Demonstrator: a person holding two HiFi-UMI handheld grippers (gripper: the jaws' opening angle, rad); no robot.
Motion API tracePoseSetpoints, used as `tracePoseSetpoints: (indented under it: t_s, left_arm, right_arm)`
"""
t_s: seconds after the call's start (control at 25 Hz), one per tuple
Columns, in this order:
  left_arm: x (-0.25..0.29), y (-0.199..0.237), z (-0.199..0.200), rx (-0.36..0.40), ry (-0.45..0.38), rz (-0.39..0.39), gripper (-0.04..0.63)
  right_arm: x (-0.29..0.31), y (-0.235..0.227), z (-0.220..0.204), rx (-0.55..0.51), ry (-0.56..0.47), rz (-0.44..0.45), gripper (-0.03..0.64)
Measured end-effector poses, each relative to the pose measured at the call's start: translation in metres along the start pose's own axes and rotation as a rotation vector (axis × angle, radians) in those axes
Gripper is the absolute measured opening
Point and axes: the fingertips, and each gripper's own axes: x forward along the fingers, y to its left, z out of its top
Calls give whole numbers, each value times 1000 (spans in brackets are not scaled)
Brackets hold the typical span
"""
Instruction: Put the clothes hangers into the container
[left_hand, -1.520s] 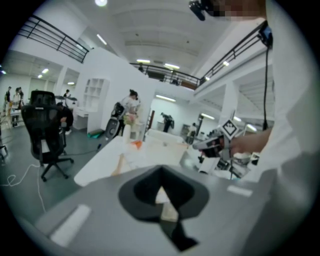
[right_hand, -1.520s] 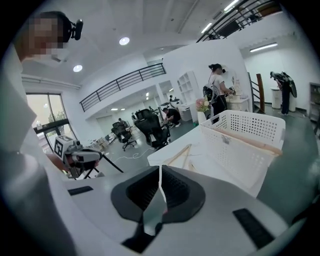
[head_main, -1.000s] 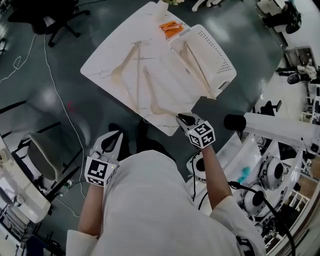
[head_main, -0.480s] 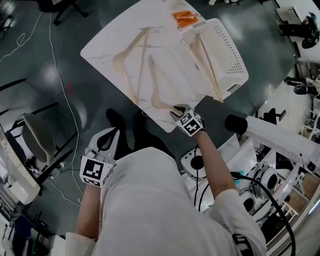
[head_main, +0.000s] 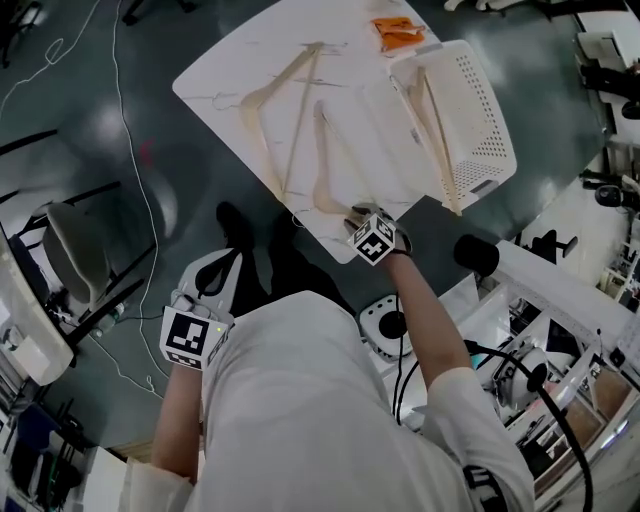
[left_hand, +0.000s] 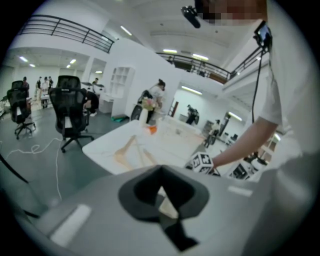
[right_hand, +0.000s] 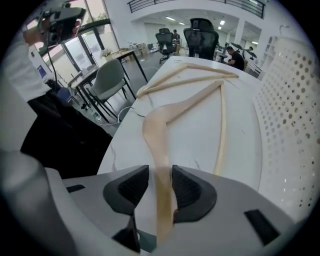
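Right gripper (head_main: 360, 214), low on the white table's near edge, pinches one arm-tip of the nearer wooden hanger (head_main: 321, 150), so it may swivel and slip when carried toward the perforated basket (head_main: 487, 110) at upper right.

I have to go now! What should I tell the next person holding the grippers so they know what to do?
Left gripper: jaws together, empty, hanging by the person's side, away from the table.
Right gripper: at the table's near edge, jaws closed around one arm of the near hanger, which lies flat on the table.
Far hanger: lying on the table, untouched.
Done: one hanger is already inside the white basket.
Left: lift the near hanger into the basket, then do the same with the far hanger.
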Motion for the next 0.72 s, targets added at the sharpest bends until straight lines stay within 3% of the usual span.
tracePoseSetpoints:
  t_s: [0.16,0.32,0.72]
  left_arm:
    - [-3,5,-3,-12,3,14,2]
    - [-2,6,0,-8,0,8,2]
    - [-10,19,25,34,-45,-5,2]
  right_arm:
    - [2,3,1,-27,-9,-28,79]
    - [1,6,2,-26,-8,-23,74]
    - [-51,24,43,203,-179,86,74]
